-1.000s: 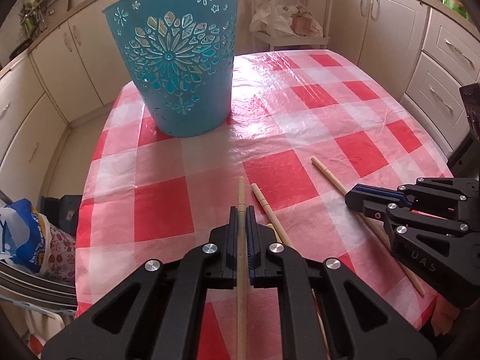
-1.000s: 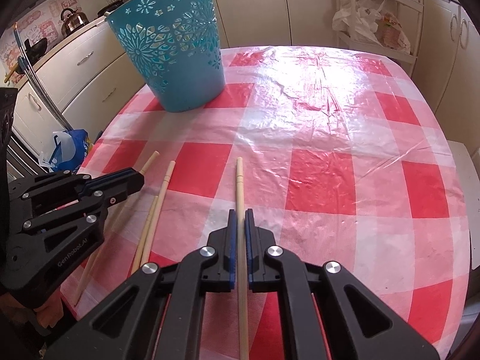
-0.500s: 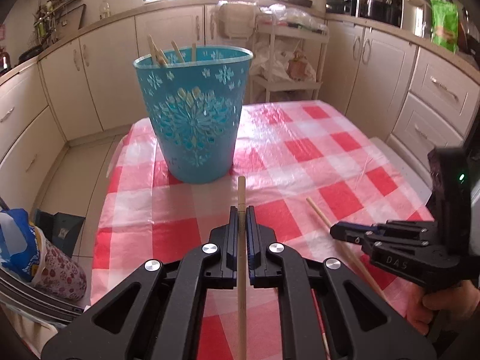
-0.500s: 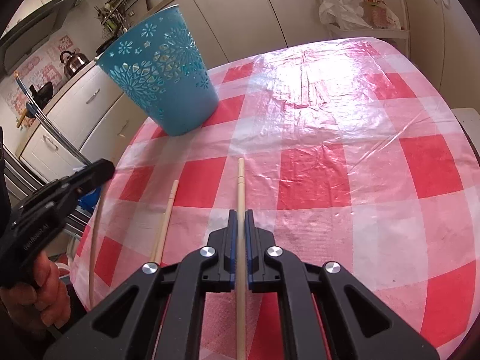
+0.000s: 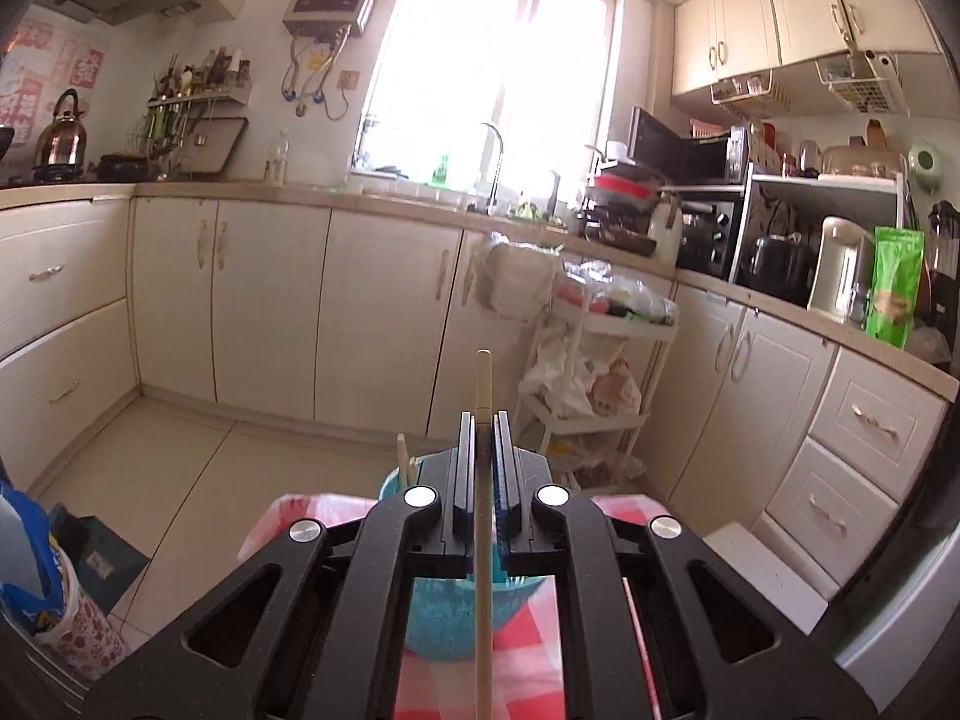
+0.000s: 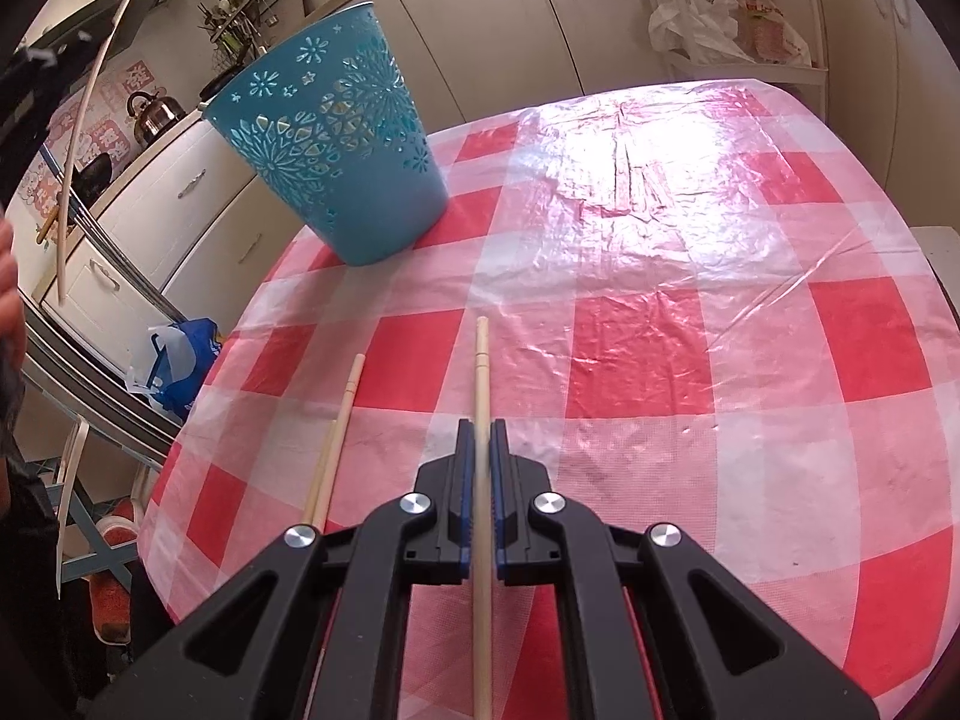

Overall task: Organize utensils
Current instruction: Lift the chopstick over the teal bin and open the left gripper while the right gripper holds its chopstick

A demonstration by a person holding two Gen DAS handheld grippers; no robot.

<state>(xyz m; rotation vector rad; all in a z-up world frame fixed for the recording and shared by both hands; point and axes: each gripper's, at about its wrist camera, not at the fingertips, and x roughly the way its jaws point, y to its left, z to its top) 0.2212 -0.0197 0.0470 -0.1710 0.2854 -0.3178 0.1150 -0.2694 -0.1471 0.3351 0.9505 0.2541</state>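
My left hand-held gripper point(image 5: 480, 462) clamps a chopstick point(image 5: 482, 540); I'd tip it upright over the bucket point(image 5: 444, 612) at 6 o'clock; my right hand-held gripper point(image 6: 478, 468) pinches another chopstick point(image 6: 482, 480).

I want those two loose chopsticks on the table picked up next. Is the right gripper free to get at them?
Probably not yet. The right gripper is shut on a chopstick; the loose chopsticks lie uncovered just to its left.

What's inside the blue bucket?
In the left wrist view one chopstick end pokes above the blue bucket rim. The left claw, shut on its own chopstick, covers the opening, so the rest is hidden.
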